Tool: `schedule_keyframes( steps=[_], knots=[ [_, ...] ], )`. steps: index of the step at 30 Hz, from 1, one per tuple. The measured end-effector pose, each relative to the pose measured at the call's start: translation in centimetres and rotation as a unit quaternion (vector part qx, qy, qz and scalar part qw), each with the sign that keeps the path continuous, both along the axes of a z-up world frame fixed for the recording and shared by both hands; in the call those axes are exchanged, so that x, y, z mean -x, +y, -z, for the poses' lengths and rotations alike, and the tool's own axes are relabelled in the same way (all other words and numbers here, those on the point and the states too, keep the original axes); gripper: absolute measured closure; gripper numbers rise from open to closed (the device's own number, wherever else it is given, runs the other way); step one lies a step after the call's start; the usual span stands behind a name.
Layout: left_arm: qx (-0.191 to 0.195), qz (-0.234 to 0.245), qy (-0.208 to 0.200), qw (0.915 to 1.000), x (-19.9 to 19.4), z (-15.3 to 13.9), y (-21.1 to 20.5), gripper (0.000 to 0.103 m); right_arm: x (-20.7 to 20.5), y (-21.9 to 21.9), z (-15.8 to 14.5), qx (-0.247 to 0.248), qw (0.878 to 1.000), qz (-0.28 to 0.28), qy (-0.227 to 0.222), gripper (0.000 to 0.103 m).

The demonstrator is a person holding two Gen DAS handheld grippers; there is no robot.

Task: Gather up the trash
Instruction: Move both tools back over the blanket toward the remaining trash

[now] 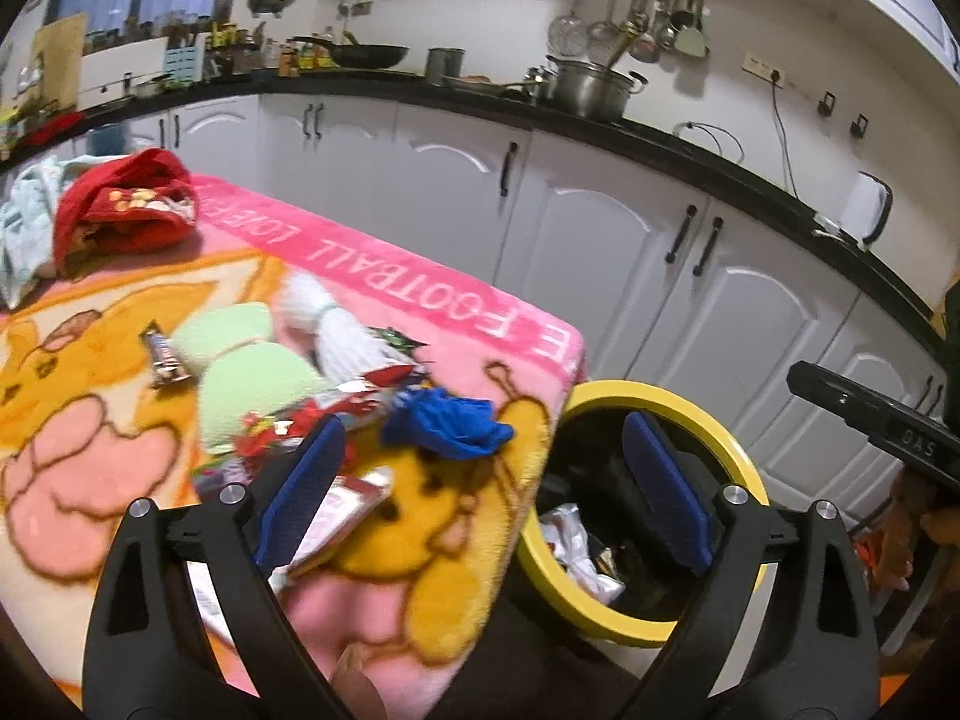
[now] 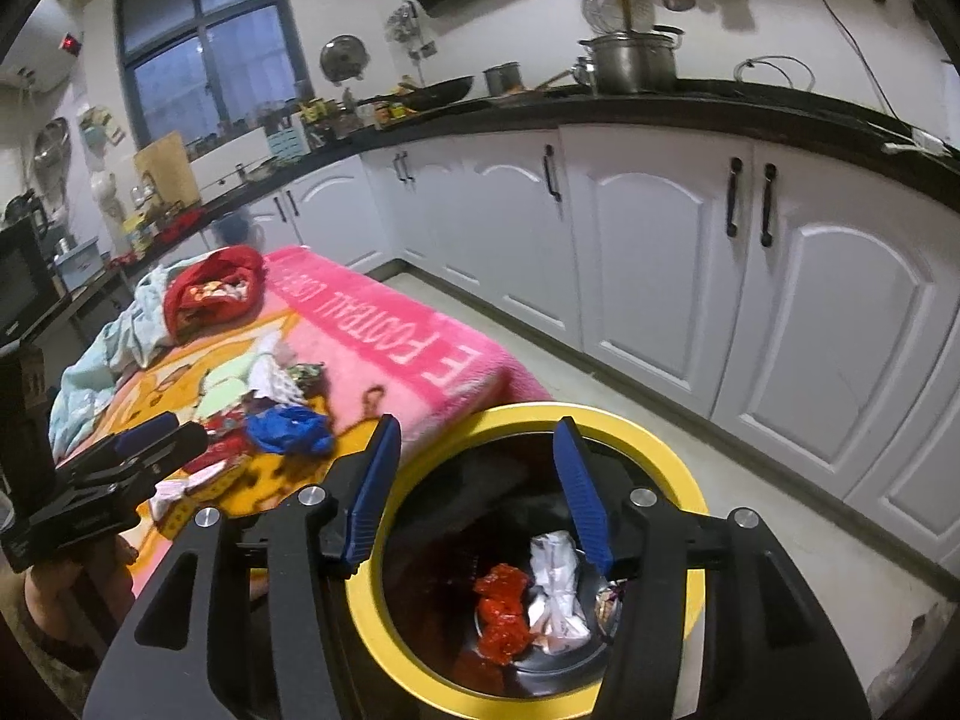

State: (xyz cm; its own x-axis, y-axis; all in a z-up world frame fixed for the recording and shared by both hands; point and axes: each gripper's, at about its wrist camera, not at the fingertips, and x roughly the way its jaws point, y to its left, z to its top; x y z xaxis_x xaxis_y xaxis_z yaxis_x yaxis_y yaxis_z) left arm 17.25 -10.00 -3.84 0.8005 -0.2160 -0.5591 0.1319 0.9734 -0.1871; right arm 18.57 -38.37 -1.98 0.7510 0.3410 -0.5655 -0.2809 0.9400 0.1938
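Right wrist view looks straight down past the right gripper, whose blue-padded fingers are spread wide with nothing between them, poised over the round yellow-rimmed black trash bin. Inside the bin lie a crumpled red wrapper, a scrunched white wrapper touching it, and a small foil scrap just beside that. Left of the bin, and touching its rim, hangs the edge of a pink and orange plush cartoon blanket.

From the left wrist view, the left gripper is also wide apart and holds nothing; its left pad hovers over a flat pink-and-white packet at the blanket's near edge, its right pad over the bin. Just beyond lie a crumpled blue plastic scrap, red printed wrappers, a pale green foam piece, a brown candy bar wrapper and a white net sleeve. Farther back sit a red cloth bundle and a light blue garment. White kitchen cabinets under a black countertop close the background.
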Motion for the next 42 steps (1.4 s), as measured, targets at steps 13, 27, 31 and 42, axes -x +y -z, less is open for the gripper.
schedule_keyframes(
  steps=[13, 27, 31, 42],
  knots=[
    [0.012, -0.05, -0.001, 0.9987, 1.6, 0.0, 5.0, 0.018, 0.0, 4.6, -1.5, 0.016, 0.998, -0.06, -0.009, 0.05],
    [0.017, -0.078, 0.005, 0.9968, 2.8, 0.9, 8.7, 0.018, -1.2, 11.1, -1.6, 0.016, 0.99, -0.141, 0.006, 0.05],
    [0.019, -0.08, 0.006, 0.9966, 3.0, 1.0, 9.4, 0.018, -1.7, 12.6, -1.6, 0.022, 0.987, -0.157, 0.007, 0.05],
    [0.028, -0.077, 0.016, 0.9965, 3.3, 1.9, 11.3, 0.018, -3.5, 15.9, -0.7, 0.032, 0.983, -0.181, 0.024, 0.051]
  ],
)
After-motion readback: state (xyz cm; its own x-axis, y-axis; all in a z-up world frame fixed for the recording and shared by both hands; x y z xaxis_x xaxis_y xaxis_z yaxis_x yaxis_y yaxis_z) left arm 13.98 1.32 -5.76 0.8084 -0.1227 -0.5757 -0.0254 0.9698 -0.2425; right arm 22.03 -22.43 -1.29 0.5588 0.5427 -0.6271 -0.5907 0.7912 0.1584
